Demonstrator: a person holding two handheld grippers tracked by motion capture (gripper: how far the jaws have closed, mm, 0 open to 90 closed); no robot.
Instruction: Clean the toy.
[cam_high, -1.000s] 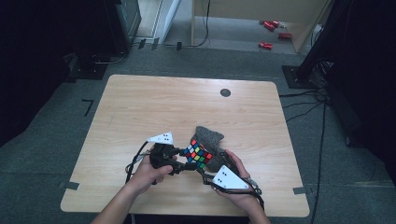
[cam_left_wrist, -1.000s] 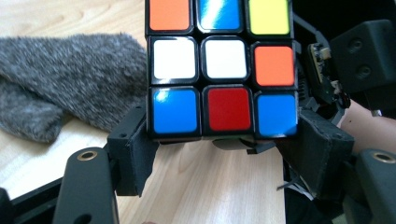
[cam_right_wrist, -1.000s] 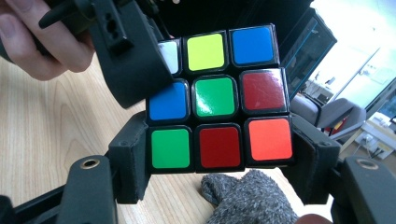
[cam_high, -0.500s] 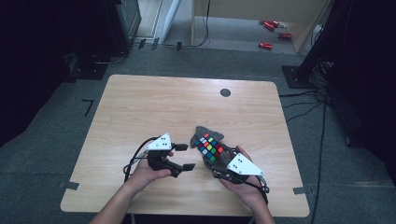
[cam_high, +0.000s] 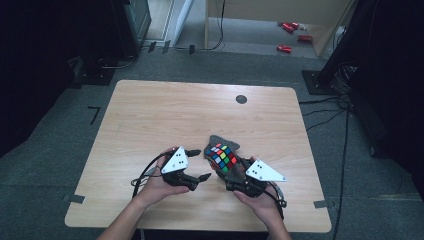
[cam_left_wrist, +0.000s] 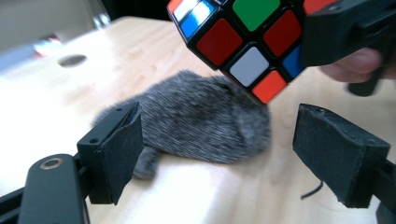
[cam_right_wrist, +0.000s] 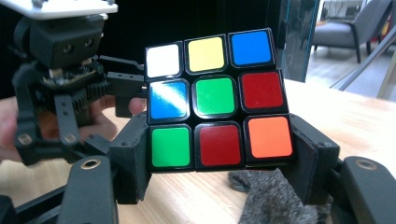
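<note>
I'm holding the puzzle cube (cam_right_wrist: 217, 100) clamped in my right claw (cam_high: 231, 172), lifted above the grey fuzzy cloth (cam_left_wrist: 201, 121) lying on the wooden surface (cam_high: 165, 110). My left claw (cam_high: 200, 164) is sitting spread apart, gripping nothing, just beside the cube.

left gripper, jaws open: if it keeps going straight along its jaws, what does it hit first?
Probably the grey furry cloth on the table, lying dead ahead between the open jaws of the left gripper. The cube, held by the right gripper, sits higher, toward the upper right, and might be clipped; depth is unclear.
</note>
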